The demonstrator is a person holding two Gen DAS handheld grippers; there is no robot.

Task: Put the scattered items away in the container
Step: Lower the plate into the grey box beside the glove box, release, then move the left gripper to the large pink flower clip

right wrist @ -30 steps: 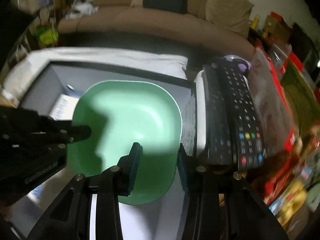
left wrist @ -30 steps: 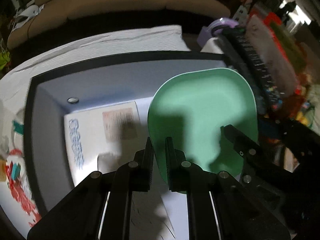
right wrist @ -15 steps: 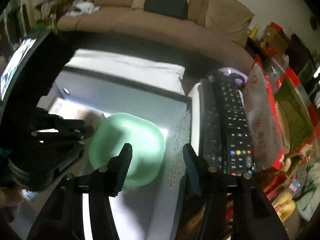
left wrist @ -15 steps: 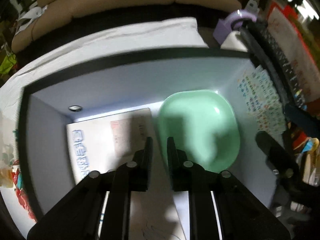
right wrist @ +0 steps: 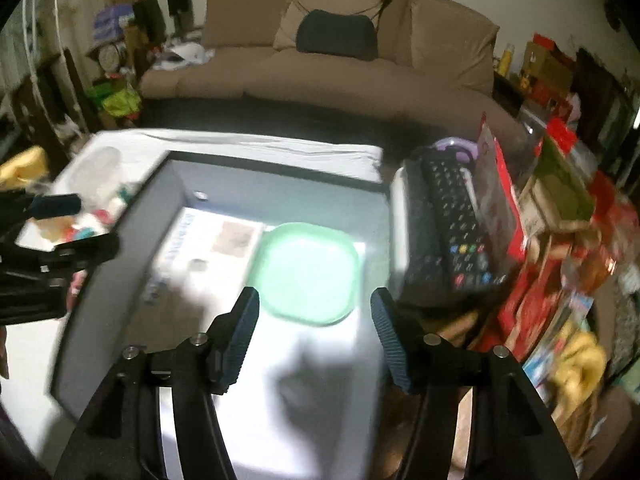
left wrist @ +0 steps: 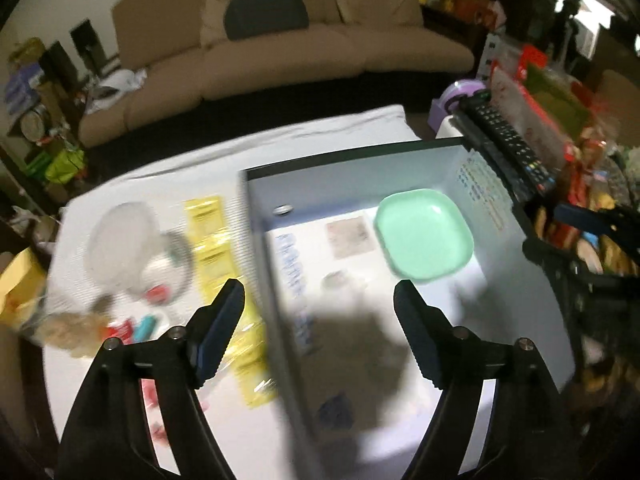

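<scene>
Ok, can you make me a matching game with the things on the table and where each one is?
Things:
1. pale green square plastic plate
2. yellow paper packets
3. black remote control with coloured buttons
4. dark cushion

Places:
A. on the beige sofa
B. inside the grey box with the black rim
C. on the white cloth, left of the box
D. outside the box, along its right wall

Pairs: 1-B, 2-C, 3-D, 4-A
</scene>
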